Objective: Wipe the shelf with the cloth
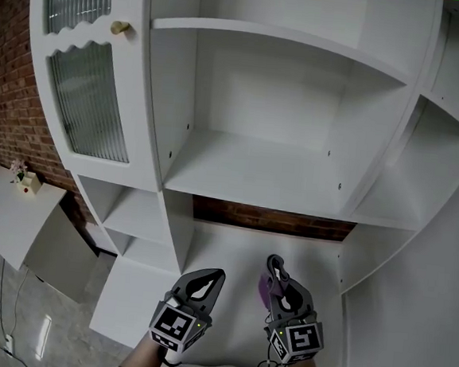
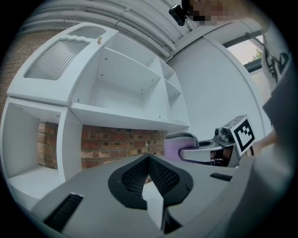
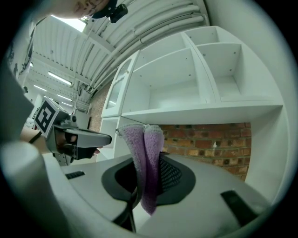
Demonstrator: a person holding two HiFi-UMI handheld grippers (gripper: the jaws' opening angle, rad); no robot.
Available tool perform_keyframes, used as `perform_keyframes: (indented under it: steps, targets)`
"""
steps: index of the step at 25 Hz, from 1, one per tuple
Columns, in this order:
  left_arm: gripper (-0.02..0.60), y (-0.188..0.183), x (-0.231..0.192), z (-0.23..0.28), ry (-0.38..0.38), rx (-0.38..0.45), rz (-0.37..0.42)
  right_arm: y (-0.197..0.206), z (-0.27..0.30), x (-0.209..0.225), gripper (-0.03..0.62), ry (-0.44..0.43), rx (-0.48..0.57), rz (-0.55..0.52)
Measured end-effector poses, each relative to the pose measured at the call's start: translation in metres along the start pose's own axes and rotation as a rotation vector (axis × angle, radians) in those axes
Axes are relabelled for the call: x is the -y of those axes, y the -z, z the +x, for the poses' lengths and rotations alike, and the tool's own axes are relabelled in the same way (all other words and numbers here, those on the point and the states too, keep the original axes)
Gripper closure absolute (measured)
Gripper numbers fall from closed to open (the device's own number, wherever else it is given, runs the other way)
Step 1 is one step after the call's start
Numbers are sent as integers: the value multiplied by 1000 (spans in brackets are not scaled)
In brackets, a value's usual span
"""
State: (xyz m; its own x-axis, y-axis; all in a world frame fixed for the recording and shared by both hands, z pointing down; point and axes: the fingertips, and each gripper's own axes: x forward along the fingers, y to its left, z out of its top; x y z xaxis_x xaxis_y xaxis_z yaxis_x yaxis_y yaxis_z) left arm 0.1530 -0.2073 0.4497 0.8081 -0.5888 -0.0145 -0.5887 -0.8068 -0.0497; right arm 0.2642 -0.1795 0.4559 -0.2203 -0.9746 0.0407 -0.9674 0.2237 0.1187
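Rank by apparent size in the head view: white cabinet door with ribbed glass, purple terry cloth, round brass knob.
1. White cabinet door with ribbed glass: clearly largest.
2 and 3 unranked: purple terry cloth and round brass knob look similar; the right gripper hides most of the cloth.

Head cam: high, faces forward and steeply down onto the shelf unit (image 1: 254,173). The left gripper (image 1: 208,277) and right gripper (image 1: 277,264) sit at the bottom edge, close to the lens.

Left gripper cam: low, just behind its own jaws, tilted up at the unit. It catches the right gripper side-on at frame right.

Right gripper cam: same low upward look. The cloth (image 3: 146,158) is very near at centre, and the left gripper is at frame left.

Overlap: all three views share the unit's open middle bays and the brick wall (image 2: 116,144) below them.
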Motion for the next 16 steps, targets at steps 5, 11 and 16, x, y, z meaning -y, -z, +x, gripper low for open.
perform_keyframes:
  steps: [5,11,16]
  targets:
    - [566,0,-3,0,-7,-5,7,6,1,-3,520,-17,-10,15]
    - [566,2,-7,-3,-21,-10,-2,3,-1,-8,520,-43,11,28]
    - [566,7,-8,-7,-29,-20,-13,8,-4,-7,520,-45,8,40]
